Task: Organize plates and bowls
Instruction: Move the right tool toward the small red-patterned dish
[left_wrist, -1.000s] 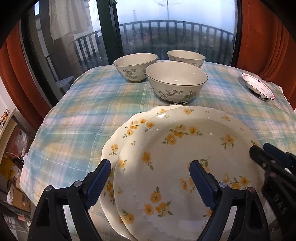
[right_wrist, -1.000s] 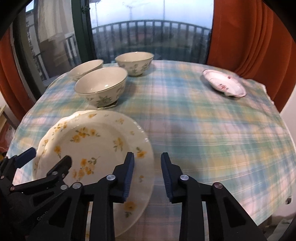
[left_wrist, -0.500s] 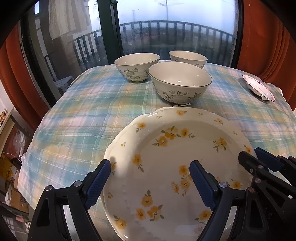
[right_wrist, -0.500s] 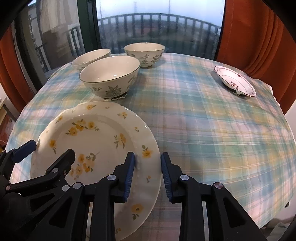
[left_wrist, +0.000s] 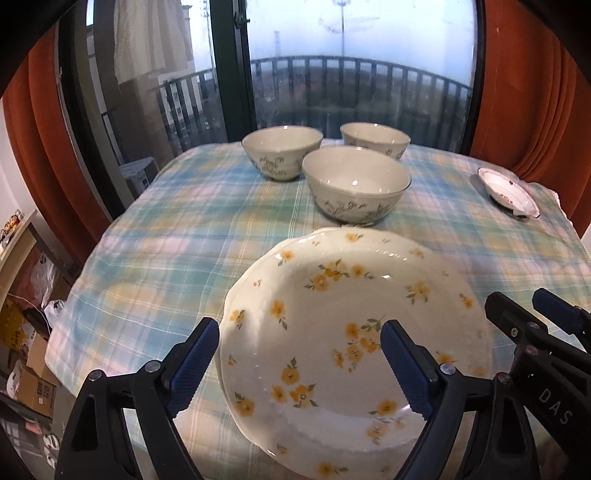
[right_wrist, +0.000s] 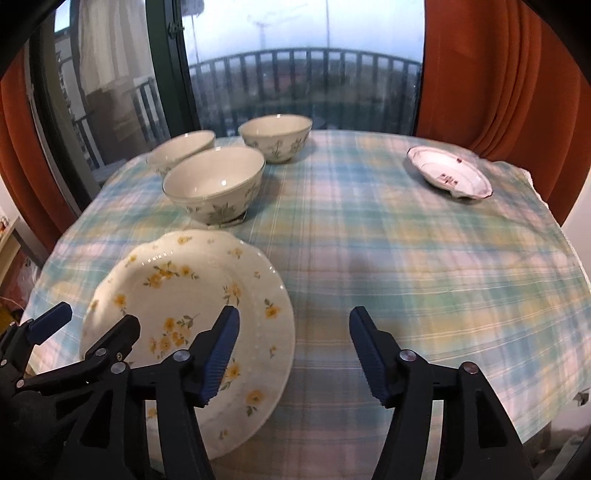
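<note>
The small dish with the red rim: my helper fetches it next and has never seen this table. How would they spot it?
On the plaid tablecloth, look to the far right corner by the orange curtain. The small dish sits there alone, far from the three bowls and the yellow-flowered plate. Only it has a thin red rim and red marks inside.

Right gripper (right_wrist: 295, 354) jaws just opened, nothing between them, left finger over the flowered plate (right_wrist: 184, 314) on the plaid table (right_wrist: 406, 277), left gripper (right_wrist: 88, 328) at far left over the plate's edge, three bowls (right_wrist: 214, 184) behind, small dish (right_wrist: 448, 177) far right.
</note>
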